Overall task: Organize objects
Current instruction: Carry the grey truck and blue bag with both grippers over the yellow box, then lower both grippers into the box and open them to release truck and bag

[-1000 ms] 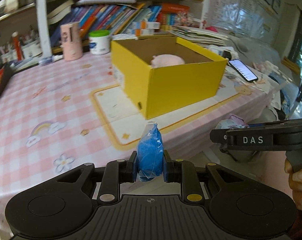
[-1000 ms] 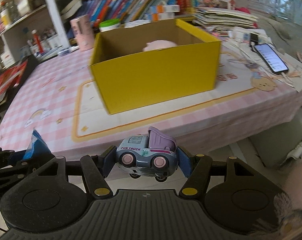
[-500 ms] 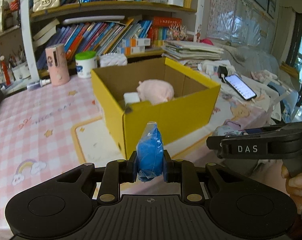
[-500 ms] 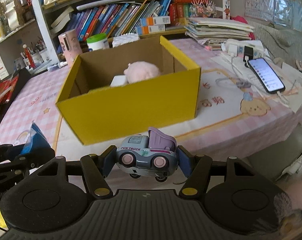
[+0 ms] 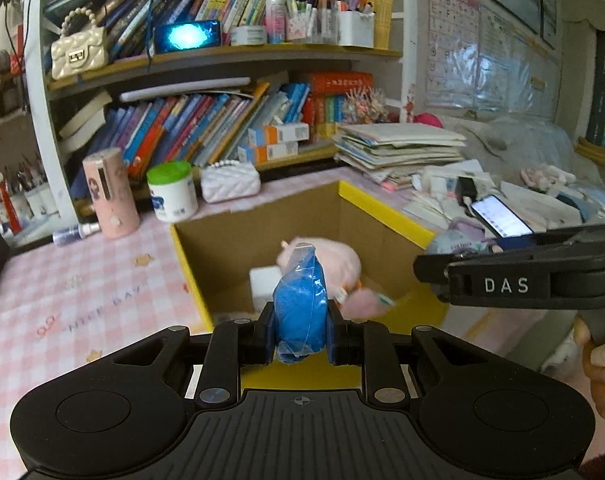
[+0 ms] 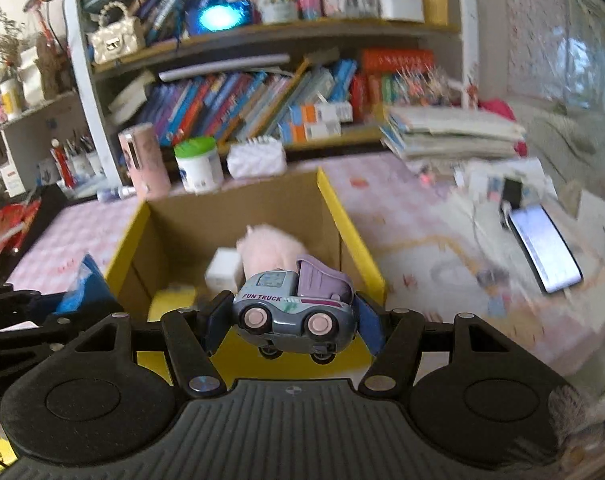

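Both loads in hand, neither dropped yet. Left gripper (image 5: 300,334) clamped tight on a blue bag (image 5: 300,304), held upright over the near wall of the yellow box (image 5: 386,210). Right gripper (image 6: 288,320) clamped on a toy truck (image 6: 294,300), wheels facing the camera, hanging just above the near rim at 6 o'clock of the box opening in the right wrist view. Already inside the box: a pink plush toy (image 5: 338,264) toward 12 o'clock on the floor, a white block (image 5: 264,282) touching it at about 9 o'clock, and something yellow at the near left corner, too blurred to name. Judged roughly midway: some things boxed, two more poised over the rim, release of both left to do. Around the box on the checked tablecloth (image 5: 82,292), a phone (image 5: 500,218) at 3 o'clock, a green-lidded jar (image 5: 172,190) and a pink tube (image 5: 110,196) at 11 o'clock; no telling whether those belong in the box.
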Demonstrator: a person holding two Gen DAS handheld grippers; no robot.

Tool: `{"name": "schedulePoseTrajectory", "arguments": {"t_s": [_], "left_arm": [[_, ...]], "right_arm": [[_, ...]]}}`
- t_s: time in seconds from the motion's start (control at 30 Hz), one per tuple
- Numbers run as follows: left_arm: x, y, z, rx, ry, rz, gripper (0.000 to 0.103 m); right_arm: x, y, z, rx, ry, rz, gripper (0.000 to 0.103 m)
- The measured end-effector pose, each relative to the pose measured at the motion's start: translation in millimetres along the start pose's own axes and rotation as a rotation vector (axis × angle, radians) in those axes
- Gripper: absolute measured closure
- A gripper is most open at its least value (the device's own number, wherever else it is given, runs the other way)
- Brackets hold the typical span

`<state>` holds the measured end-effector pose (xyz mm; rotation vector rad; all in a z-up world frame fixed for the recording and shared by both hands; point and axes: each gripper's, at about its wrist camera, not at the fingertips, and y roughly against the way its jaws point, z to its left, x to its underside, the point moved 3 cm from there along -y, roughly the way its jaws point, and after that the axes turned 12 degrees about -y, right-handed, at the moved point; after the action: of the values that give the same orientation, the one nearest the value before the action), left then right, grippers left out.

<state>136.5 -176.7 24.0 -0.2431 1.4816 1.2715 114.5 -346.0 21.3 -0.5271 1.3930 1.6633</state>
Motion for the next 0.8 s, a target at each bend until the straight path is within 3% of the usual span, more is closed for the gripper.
{"name": "schedulePoseTrajectory", "arguments": {"t_s": [0.3,0.8], "left_arm": [[-13,-33,11,-0.082,0.04,0.051,0.081],[-27,-86,30,-0.166,0.084,0.15,0.081]], "right_arm": [[-26,-52,17,-0.097,0.121,0.04,0.041],[-1,-124,40,-0.214,0.397,0.256,0.041]]}}
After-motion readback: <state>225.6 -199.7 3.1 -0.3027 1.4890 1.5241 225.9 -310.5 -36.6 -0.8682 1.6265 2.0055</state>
